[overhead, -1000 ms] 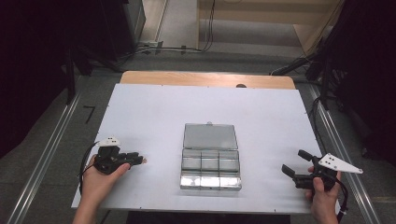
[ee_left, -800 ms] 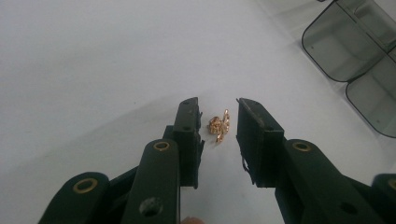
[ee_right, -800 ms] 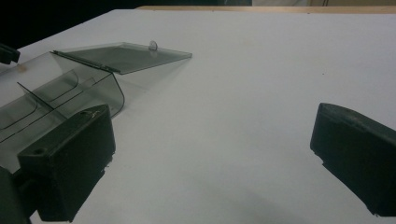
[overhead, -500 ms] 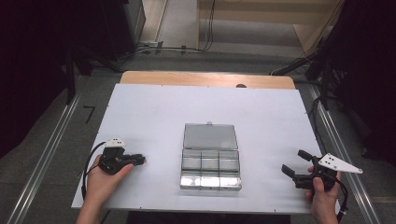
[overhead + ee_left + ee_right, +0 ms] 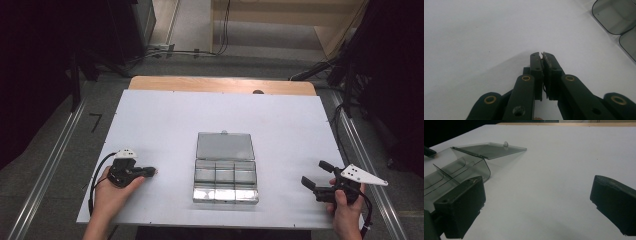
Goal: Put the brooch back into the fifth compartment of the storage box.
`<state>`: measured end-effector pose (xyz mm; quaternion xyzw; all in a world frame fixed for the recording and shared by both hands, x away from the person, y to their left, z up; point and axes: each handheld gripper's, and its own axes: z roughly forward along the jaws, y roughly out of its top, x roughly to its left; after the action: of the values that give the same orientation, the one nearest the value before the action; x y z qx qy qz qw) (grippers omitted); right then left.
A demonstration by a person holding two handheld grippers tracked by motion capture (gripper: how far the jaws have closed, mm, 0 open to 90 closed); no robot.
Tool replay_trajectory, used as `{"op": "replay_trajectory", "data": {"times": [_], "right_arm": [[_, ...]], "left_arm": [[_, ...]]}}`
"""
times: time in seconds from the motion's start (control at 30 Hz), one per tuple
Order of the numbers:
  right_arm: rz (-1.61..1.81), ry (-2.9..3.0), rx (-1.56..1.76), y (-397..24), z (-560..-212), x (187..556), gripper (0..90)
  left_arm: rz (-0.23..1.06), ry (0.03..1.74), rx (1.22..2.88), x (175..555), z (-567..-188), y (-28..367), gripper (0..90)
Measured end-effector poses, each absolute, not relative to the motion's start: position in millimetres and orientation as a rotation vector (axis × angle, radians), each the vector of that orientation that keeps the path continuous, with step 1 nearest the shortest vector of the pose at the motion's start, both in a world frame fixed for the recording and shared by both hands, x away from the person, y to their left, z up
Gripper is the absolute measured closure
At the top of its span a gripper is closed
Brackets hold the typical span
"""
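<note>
Black jaws of our left gripper (image 5: 150, 171) have just been closing and now meet on nothing; our right gripper (image 5: 316, 174) stands wide open. Between them, mid-counter (image 5: 165, 115), lies the clear compartment box (image 5: 225, 180), long axis crosswise, its open lid (image 5: 224, 145) lying flat on the far side.

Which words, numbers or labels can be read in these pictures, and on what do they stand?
None can be read.
Clear box: no label or print shows.
Table: plain white, no text.
Left gripper and right gripper: no markings that can be read.
</note>
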<state>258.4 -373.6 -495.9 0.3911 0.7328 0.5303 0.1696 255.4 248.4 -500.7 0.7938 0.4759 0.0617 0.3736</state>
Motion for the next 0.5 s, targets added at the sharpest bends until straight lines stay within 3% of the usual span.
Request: {"op": "replay_trajectory", "data": {"times": [0.5], "right_arm": [[1.507, 2.081, 1.111, -373.3, -495.8, 258.2, 0.0]], "left_arm": [[0.15, 1.182, 2.022, 254.0, -494.2, 246.0, 89.7]]}}
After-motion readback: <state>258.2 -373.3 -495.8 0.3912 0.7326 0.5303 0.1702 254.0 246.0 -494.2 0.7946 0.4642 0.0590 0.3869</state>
